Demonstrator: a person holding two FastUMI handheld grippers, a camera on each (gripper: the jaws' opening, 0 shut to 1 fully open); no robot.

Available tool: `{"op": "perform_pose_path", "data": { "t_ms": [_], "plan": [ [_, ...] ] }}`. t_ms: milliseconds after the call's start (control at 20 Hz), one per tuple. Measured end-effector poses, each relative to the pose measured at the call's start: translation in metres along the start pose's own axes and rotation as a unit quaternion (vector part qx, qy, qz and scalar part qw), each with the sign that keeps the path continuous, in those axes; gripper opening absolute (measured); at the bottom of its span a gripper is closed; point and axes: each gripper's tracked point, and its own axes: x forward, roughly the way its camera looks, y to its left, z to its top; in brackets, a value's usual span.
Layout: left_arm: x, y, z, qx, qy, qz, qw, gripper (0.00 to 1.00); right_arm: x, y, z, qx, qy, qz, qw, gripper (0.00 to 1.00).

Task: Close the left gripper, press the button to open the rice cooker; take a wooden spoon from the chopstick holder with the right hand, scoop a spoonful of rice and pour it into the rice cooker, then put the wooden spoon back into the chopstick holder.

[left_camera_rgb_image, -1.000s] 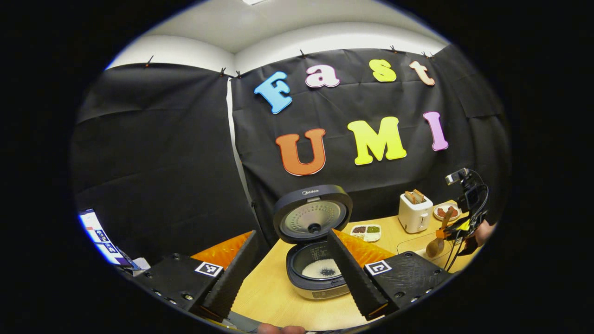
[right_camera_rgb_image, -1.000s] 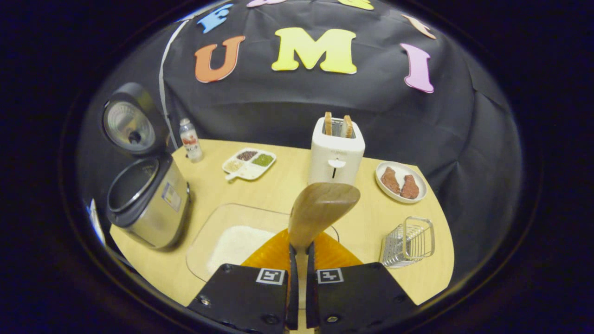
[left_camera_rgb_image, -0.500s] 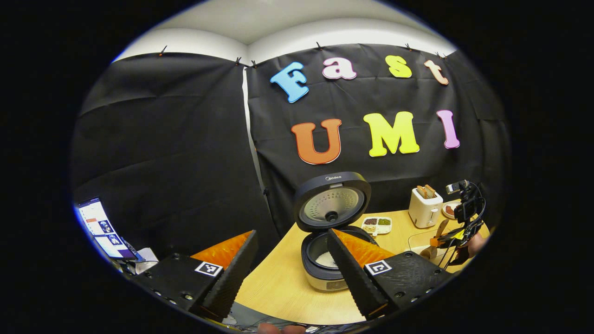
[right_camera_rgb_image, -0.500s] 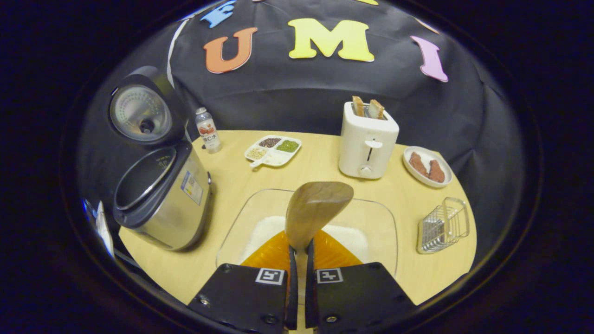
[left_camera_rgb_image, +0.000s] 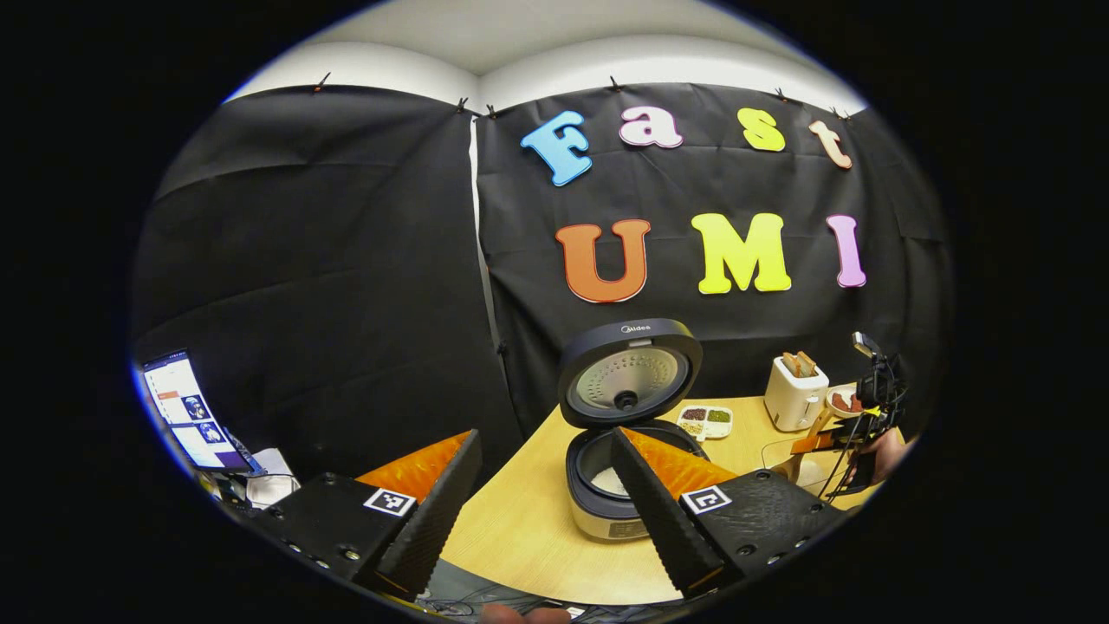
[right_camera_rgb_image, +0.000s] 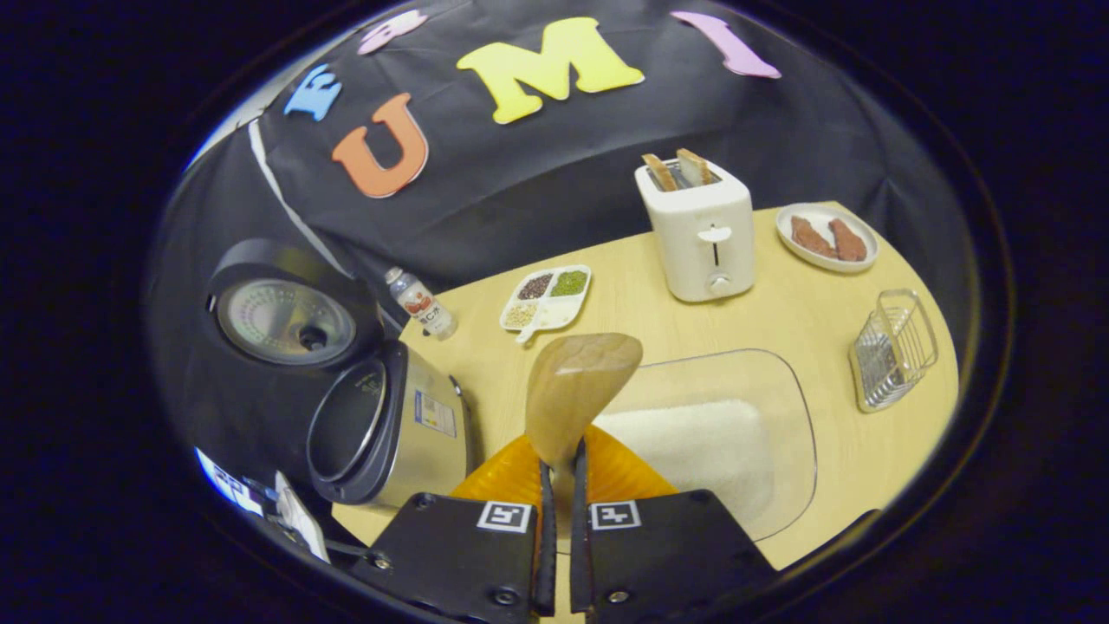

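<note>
Left gripper view: left gripper (left_camera_rgb_image: pixel 541 503) held back, fingers spread wide, nothing between them; rice cooker (left_camera_rgb_image: pixel 625 433) ahead, lid up.

Right gripper view: right gripper (right_camera_rgb_image: pixel 554 555) clamped on wooden spoon (right_camera_rgb_image: pixel 576 394), bowl tilted above glass tray (right_camera_rgb_image: pixel 784 390) of rice (right_camera_rgb_image: pixel 702 446). Best dipped low, then lifted level.

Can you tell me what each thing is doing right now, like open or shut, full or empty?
rice cooker: lid up, open, some rice inside.
wooden spoon: held, bowl up.
right gripper: jaws shut on the spoon handle.
left gripper: jaws wide apart, holding nothing.
glass dish: holds a heap of rice.
toaster: two slices sticking up.
wire holder: empty.
plate: two brown pieces on it.
bottle: upright, capped.
</note>
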Motion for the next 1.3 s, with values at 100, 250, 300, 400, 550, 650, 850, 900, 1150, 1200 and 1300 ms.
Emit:
{"op": "perform_pose_path", "data": {
  "t_ms": [100,250,300,400,550,650,850,900,1150,1200,1300],
  "plan": [
    [-0.002,-0.001,0.001,-0.007,0.002,0.000,1.000,0.96,-0.003,-0.012,0.000,0.055,0.005,0.010,0.998,0.12],
    [-0.001,-0.005,0.001,-0.013,0.006,0.000,1.000,0.96,-0.002,-0.030,-0.005,0.129,0.009,0.032,0.991,0.11],
    [-0.001,-0.007,0.002,-0.017,0.009,-0.001,1.000,0.96,-0.003,-0.034,-0.007,0.152,0.009,0.039,0.988,0.11],
    [-0.004,-0.016,0.009,-0.032,0.006,-0.010,0.999,0.96,-0.007,-0.040,-0.008,0.186,0.009,0.051,0.981,0.12],
    [-0.004,-0.029,0.012,-0.034,0.000,-0.019,0.999,0.96,-0.018,-0.050,0.004,0.217,-0.007,0.066,0.974,0.12],
    [-0.003,-0.038,0.015,-0.032,-0.002,-0.027,0.999,0.96,-0.030,-0.060,0.015,0.241,-0.019,0.071,0.968,0.12],
    [-0.001,-0.056,0.016,-0.029,-0.006,-0.038,0.999,0.96,-0.053,-0.074,0.042,0.251,-0.044,0.071,0.964,0.12],
    [-0.001,-0.059,0.016,-0.029,-0.008,-0.040,0.999,0.96,-0.061,-0.074,0.048,0.250,-0.049,0.074,0.964,0.12],
    [0.002,-0.055,0.014,-0.033,-0.025,-0.039,0.998,0.96,-0.095,-0.041,0.081,0.246,-0.067,0.104,0.961,0.12],
    [0.002,-0.051,0.014,-0.033,-0.029,-0.037,0.998,0.96,-0.101,-0.028,0.087,0.244,-0.070,0.112,0.961,0.11],
    [0.001,-0.041,0.011,-0.029,-0.036,-0.033,0.998,0.96,-0.111,0.004,0.097,0.235,-0.073,0.132,0.960,0.11]
  ]
}}
